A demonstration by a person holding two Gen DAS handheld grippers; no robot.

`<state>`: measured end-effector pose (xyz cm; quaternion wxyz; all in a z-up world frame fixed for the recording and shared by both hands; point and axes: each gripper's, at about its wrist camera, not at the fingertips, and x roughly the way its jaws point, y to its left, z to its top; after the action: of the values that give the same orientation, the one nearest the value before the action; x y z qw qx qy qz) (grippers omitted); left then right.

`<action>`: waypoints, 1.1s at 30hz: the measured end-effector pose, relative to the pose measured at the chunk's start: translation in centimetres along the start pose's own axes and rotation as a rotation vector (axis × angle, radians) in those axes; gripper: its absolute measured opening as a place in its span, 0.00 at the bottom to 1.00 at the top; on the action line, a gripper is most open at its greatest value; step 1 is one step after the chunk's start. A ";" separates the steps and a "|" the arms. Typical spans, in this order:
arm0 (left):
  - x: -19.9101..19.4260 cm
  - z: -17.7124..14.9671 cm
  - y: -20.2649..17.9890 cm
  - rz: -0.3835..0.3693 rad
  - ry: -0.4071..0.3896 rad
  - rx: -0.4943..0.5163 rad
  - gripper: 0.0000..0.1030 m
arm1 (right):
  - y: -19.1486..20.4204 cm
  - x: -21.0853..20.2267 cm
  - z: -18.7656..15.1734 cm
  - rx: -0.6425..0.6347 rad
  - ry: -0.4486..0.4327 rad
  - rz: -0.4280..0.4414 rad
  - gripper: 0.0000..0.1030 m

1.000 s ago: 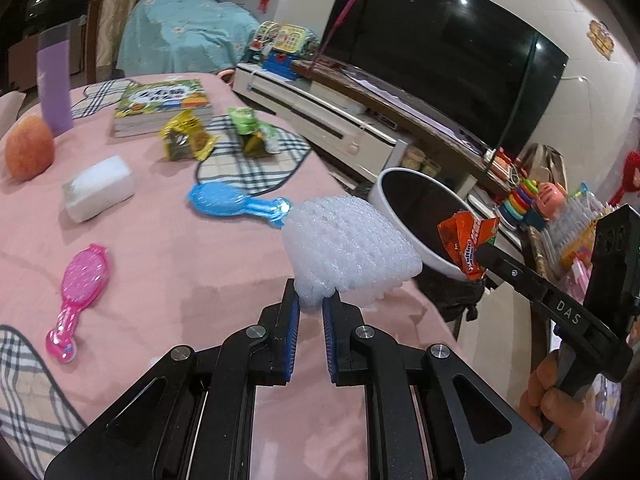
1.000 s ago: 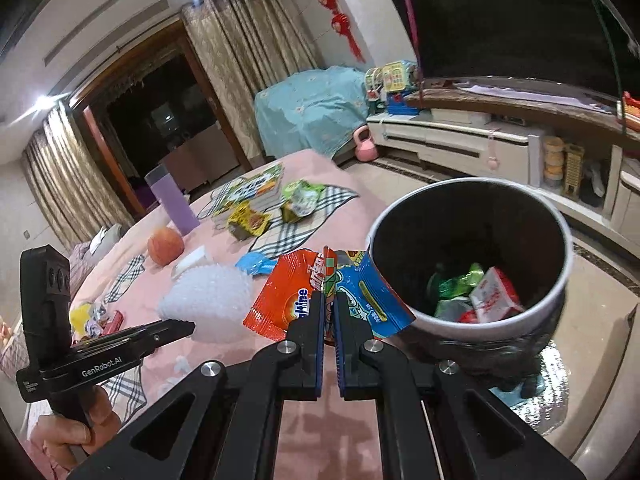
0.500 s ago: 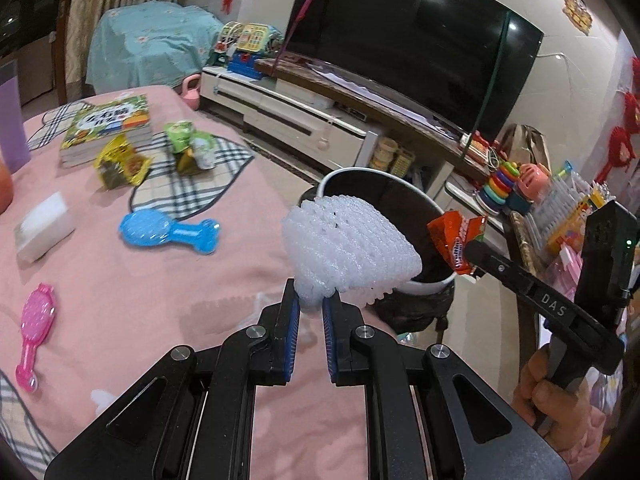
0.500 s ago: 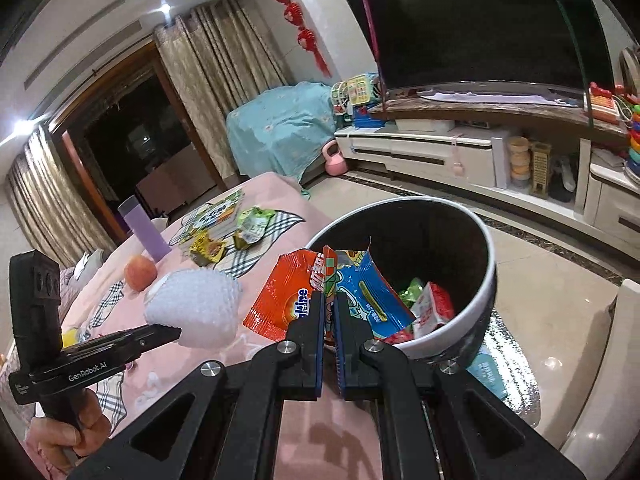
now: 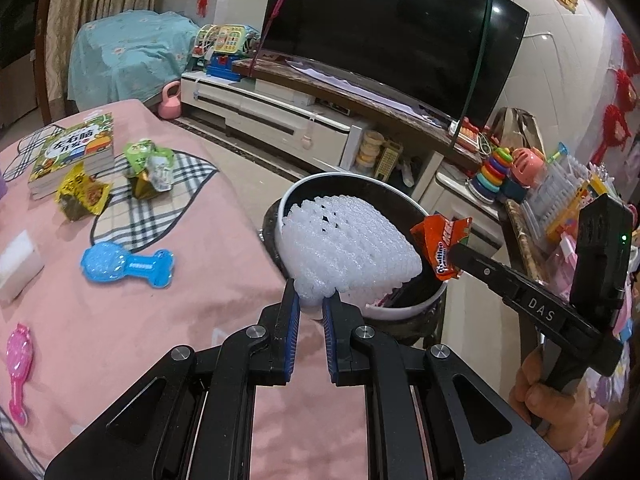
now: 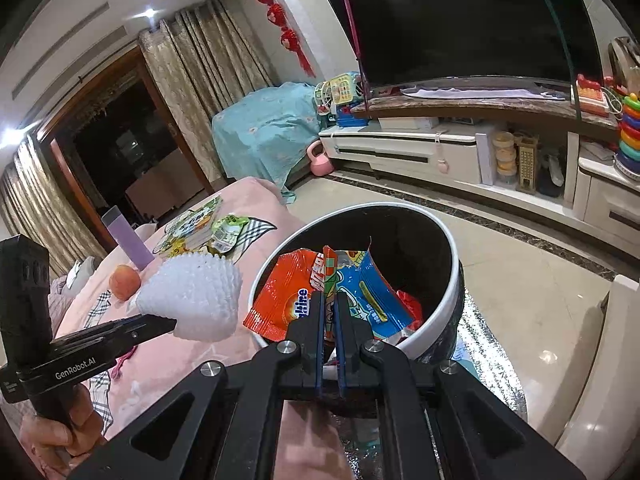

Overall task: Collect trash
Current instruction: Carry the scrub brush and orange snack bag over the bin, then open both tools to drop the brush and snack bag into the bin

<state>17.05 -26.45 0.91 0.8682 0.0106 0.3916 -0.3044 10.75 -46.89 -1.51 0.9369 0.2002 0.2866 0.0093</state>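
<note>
My left gripper (image 5: pixel 310 300) is shut on a white foam fruit net (image 5: pixel 348 248) and holds it over the near rim of the white, black-lined trash bin (image 5: pixel 400 312). My right gripper (image 6: pixel 328 304) is shut on an orange and blue snack wrapper (image 6: pixel 320 288) and holds it over the bin's mouth (image 6: pixel 448 248). The wrapper also shows in the left wrist view (image 5: pixel 442 246), and the foam net in the right wrist view (image 6: pixel 192 296). Other wrappers lie at the bin's bottom (image 6: pixel 410 304).
On the pink tablecloth (image 5: pixel 120 312) lie a yellow wrapper (image 5: pixel 82 196), green wrappers (image 5: pixel 150 166), a book (image 5: pixel 72 150), a blue brush (image 5: pixel 124 266), a pink brush (image 5: pixel 18 364) and a white sponge (image 5: pixel 16 264). A peach (image 6: pixel 125 282) and purple cup (image 6: pixel 126 238) stand farther back. TV stand behind.
Both grippers have moved toward the bin with their loads. The foam net went from above the table to the bin's rim; the wrapper went from beside the bin to over its mouth.
</note>
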 end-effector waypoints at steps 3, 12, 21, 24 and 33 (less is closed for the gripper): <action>0.6 0.3 -0.5 -0.001 0.005 0.012 0.10 | -0.5 0.3 0.2 0.006 0.005 -0.004 0.05; 2.4 1.2 -1.6 -0.002 0.026 0.041 0.10 | -1.6 0.9 0.8 0.013 0.020 -0.015 0.05; 4.5 1.8 -2.2 0.008 0.065 0.065 0.10 | -2.0 2.3 1.4 0.002 0.048 -0.018 0.05; 5.0 2.0 -2.3 0.008 0.074 0.070 0.10 | -2.1 3.0 1.5 0.002 0.065 -0.017 0.05; 5.9 2.5 -2.5 0.005 0.099 0.086 0.10 | -2.5 4.2 2.0 -0.003 0.098 -0.036 0.07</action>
<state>20.39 -32.22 -0.87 0.8473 0.0641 0.4208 -0.3177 15.08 -49.39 -3.18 0.9221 0.1927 0.3356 0.0026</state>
